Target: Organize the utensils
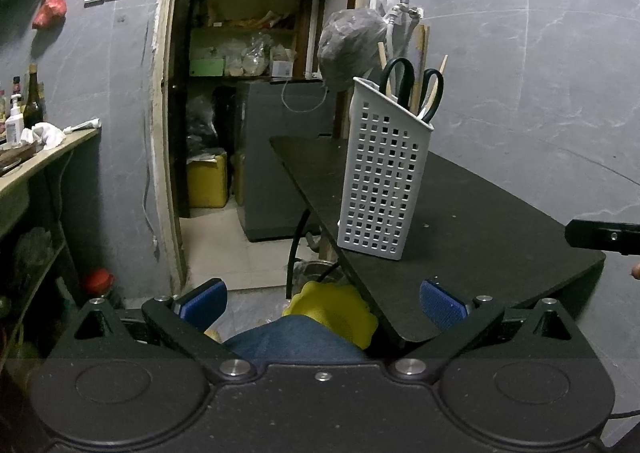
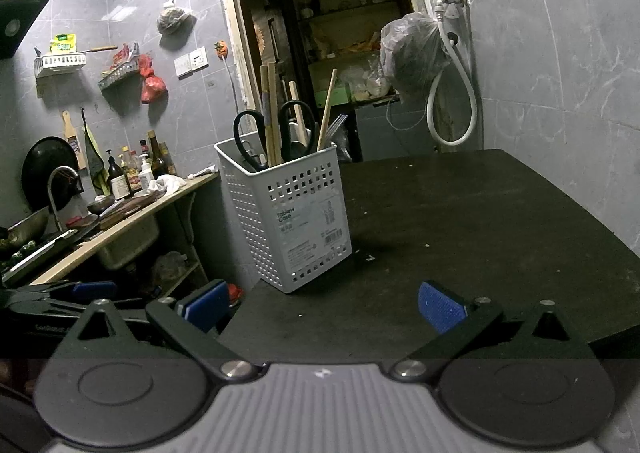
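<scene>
A white perforated utensil holder [image 1: 384, 177] [image 2: 292, 213] stands upright near the left edge of the black table [image 1: 480, 213] [image 2: 460, 221]. Black-handled scissors [image 1: 416, 87] [image 2: 276, 133], wooden chopsticks [image 2: 272, 109] and a few other sticks poke out of it. My left gripper [image 1: 322, 303] is open and empty, low at the table's near corner, short of the holder. My right gripper [image 2: 322, 303] is also open and empty, over the table's front edge with the holder just ahead and left. The right gripper's tip [image 1: 604, 235] shows at the right edge of the left wrist view.
A doorway [image 1: 248, 93] with shelves behind it opens beyond the table. A kitchen counter [image 2: 120, 221] with bottles, a sink and a faucet runs along the left. A tied plastic bag [image 2: 412, 53] and hose hang on the wall by the table. A person's knee [image 1: 304, 337] sits below.
</scene>
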{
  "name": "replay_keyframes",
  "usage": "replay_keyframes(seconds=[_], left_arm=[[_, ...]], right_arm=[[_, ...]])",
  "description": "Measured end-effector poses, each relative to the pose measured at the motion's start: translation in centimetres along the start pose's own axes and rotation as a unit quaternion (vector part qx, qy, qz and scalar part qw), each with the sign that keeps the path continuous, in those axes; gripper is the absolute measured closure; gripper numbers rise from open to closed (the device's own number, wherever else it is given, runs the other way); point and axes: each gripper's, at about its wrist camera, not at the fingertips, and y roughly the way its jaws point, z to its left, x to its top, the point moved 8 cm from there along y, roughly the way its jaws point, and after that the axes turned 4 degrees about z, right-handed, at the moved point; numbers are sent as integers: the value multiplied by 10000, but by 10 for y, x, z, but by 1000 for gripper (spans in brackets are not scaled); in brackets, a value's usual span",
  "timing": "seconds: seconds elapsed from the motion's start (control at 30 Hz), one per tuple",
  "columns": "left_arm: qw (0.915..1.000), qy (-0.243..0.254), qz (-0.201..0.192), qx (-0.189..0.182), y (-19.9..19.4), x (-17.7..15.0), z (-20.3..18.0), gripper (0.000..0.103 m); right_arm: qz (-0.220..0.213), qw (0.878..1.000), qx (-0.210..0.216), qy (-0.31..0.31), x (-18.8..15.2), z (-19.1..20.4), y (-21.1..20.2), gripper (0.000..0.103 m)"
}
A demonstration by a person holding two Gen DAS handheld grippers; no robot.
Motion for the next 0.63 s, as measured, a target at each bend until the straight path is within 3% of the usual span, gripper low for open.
replay_keyframes(seconds=[0.63], left_arm=[[10000, -67, -21, 41, 0, 1, 3, 1]], right_arm=[[2, 10000, 27, 25, 0, 1, 0, 0]])
